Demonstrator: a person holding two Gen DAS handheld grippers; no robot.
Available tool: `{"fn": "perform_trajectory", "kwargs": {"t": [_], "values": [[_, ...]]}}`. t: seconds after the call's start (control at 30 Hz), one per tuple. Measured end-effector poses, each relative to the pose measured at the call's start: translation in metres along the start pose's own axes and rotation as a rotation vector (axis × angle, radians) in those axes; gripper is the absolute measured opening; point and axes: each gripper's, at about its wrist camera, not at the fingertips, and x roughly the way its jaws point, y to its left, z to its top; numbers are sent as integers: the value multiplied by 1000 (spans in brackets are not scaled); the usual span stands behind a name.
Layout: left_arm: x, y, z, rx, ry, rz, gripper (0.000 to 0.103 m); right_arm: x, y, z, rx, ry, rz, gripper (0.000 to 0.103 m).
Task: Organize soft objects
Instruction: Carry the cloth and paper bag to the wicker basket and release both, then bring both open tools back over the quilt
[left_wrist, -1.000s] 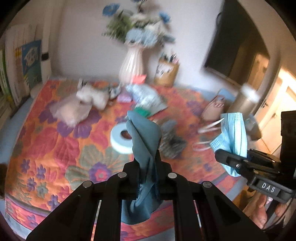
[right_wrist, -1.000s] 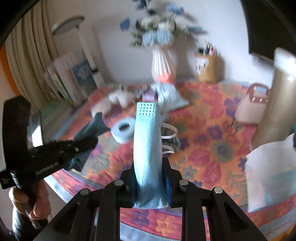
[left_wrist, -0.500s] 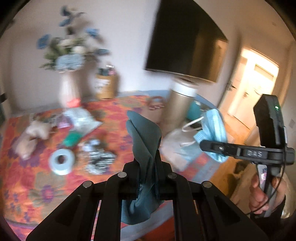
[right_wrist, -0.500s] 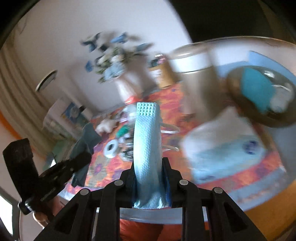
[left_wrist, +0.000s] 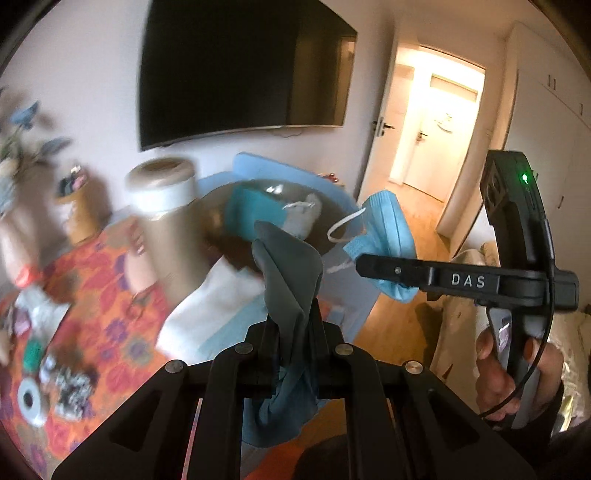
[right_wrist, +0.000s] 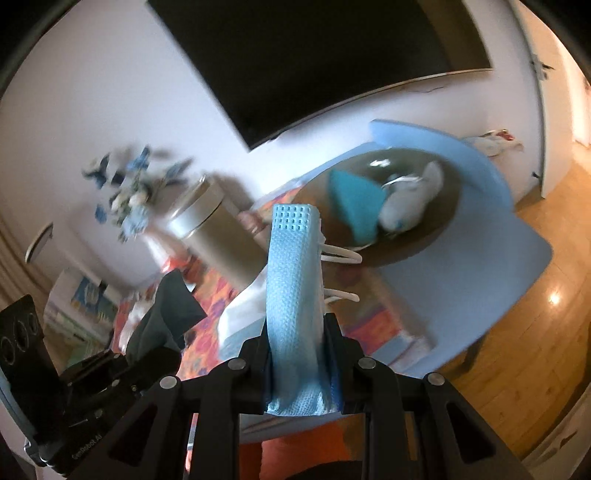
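Left gripper (left_wrist: 291, 328) fingers clench a limp teal cloth (left_wrist: 286, 266); right gripper (right_wrist: 297, 354) pinches a featherlight, probably slippery face mask (right_wrist: 293, 266) mid-fold.

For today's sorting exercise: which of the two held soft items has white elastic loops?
The light blue face mask in the right gripper; the left gripper's dark teal cloth has none.

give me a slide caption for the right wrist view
Right gripper clamps a folded blue face mask, aimed at the dark bowl already holding soft items.
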Motion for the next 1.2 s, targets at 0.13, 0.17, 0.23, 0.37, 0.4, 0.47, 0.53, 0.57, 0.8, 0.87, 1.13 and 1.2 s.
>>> {"fn": "perform_trajectory", "kwargs": {"t": [0.13,0.17,0.23,0.37,0.4,0.47,0.53,0.57,0.8,0.87,1.13,1.2], "values": [[20,-11,35,-6,-31,-20,9,-11,-21,27,48,-62,0,23],[28,-11,46,-16,-38,-24,9,-12,-24,35,53,-78,-2,23],[40,-13,59,-33,-40,-20,9,-12,-30,54,64,-112,-13,23],[71,-13,81,-43,-47,43,9,4,-41,91,87,-137,-19,23],[82,-12,85,-47,-41,64,9,11,-43,100,87,-131,-37,23],[96,-10,88,-51,-34,88,9,25,-49,113,81,-115,-78,23],[112,-9,91,-44,-24,119,9,42,-56,122,94,-84,-92,23],[121,-8,92,-44,-14,131,9,51,-59,126,107,-68,-94,24],[152,3,83,-62,13,149,58,97,-83,133,156,89,-110,54],[146,0,79,-60,-10,141,72,95,-92,132,190,75,-89,58],[125,-17,70,-8,-27,98,73,71,-98,117,224,41,-79,59],[112,-20,62,1,-30,90,73,63,-93,110,228,31,-62,59]]}}
